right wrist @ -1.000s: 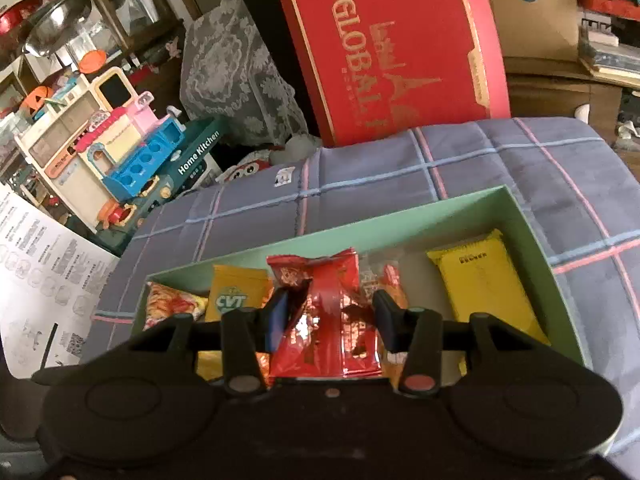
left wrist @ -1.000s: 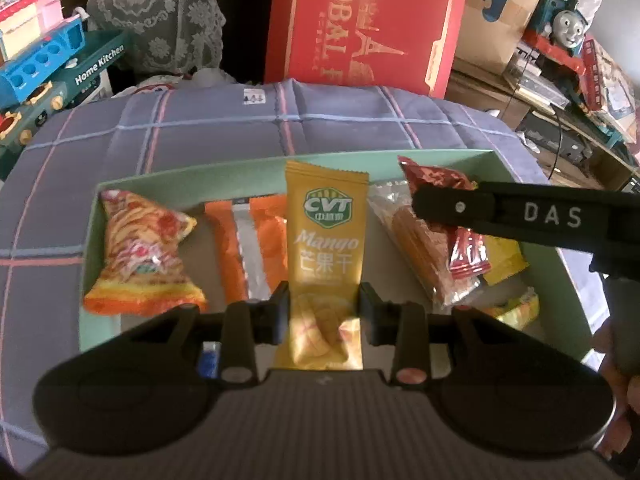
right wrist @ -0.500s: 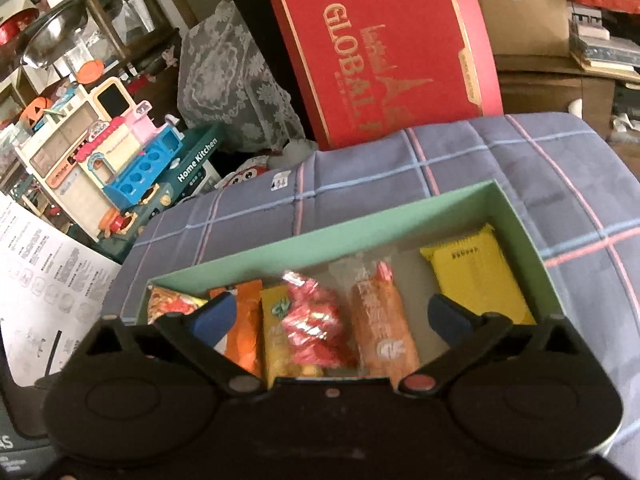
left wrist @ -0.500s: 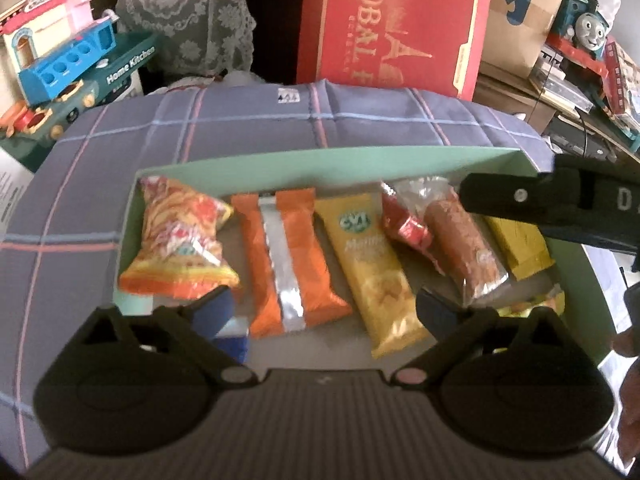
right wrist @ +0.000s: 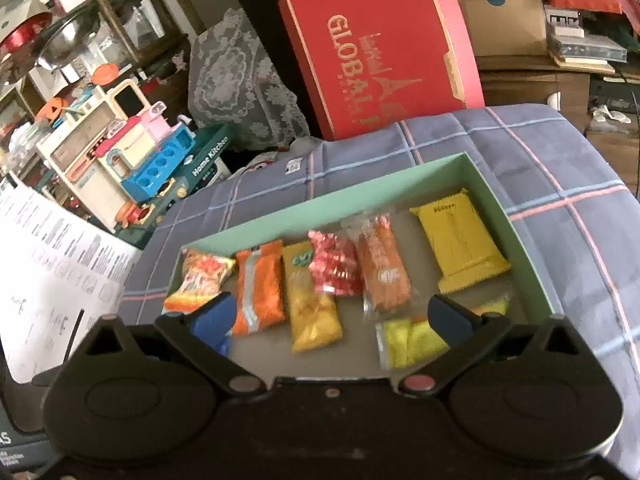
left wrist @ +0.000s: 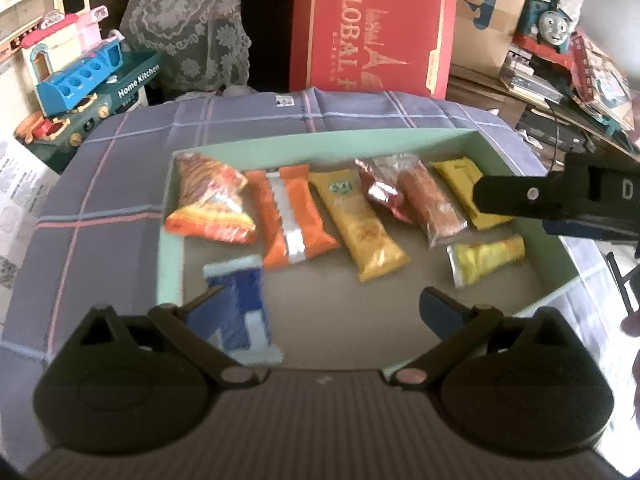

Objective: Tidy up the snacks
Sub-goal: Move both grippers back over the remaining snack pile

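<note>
A mint green tray (left wrist: 320,138) on a plaid cloth holds a row of snacks: a crinkled orange bag (left wrist: 210,204), an orange bar (left wrist: 290,216), the yellow mango pack (left wrist: 360,228), a red pack (left wrist: 380,192), a clear-wrapped sausage (left wrist: 430,204) and a flat yellow pack (left wrist: 460,184). A blue pack (left wrist: 240,308) and a small yellow pack (left wrist: 486,258) lie nearer. My left gripper (left wrist: 322,296) hovers over the tray's near part, its jaws opening, nothing between them. My right gripper (right wrist: 330,304) is open and empty above the mango pack (right wrist: 312,304) and red pack (right wrist: 336,270).
A red gift box (left wrist: 372,28) leans behind the cloth. A toy kitchen set (right wrist: 132,160) and printed paper (right wrist: 48,280) lie to the left. Cardboard boxes and a toy train (left wrist: 548,24) crowd the right. One finger (left wrist: 520,198) of the right gripper crosses the tray's right end.
Both grippers let go: the left released the mango pack, the right the red pack, and both packs now lie in the row. Both grippers drew back and rose, jaws wide.
</note>
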`<control>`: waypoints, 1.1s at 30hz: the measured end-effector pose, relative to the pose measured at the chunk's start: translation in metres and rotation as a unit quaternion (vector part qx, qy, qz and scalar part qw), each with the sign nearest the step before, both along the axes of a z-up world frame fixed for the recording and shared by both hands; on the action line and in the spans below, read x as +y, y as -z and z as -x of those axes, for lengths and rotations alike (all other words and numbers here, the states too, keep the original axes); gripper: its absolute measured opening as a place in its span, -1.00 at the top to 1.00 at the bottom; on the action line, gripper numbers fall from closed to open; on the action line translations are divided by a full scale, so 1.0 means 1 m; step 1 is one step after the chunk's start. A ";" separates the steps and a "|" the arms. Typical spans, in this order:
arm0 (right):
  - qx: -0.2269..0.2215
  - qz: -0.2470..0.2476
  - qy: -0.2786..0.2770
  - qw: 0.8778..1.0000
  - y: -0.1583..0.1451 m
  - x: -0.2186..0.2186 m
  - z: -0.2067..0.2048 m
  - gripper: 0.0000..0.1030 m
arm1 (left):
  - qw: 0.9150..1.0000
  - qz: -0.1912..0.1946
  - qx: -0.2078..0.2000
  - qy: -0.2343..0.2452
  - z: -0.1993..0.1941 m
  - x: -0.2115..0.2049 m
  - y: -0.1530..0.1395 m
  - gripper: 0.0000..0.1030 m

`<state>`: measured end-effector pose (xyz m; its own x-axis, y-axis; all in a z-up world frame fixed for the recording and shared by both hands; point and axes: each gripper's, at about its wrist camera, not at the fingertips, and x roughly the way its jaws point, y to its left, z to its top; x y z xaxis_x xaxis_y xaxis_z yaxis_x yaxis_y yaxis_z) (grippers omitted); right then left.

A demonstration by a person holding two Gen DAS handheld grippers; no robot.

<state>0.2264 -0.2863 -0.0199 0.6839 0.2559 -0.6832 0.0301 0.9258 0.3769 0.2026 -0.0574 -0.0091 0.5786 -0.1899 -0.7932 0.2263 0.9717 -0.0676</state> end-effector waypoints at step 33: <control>0.043 -0.018 -0.013 0.999 0.042 0.010 0.108 -1.00 | 0.998 -0.043 0.037 0.027 0.082 0.042 0.072 -1.00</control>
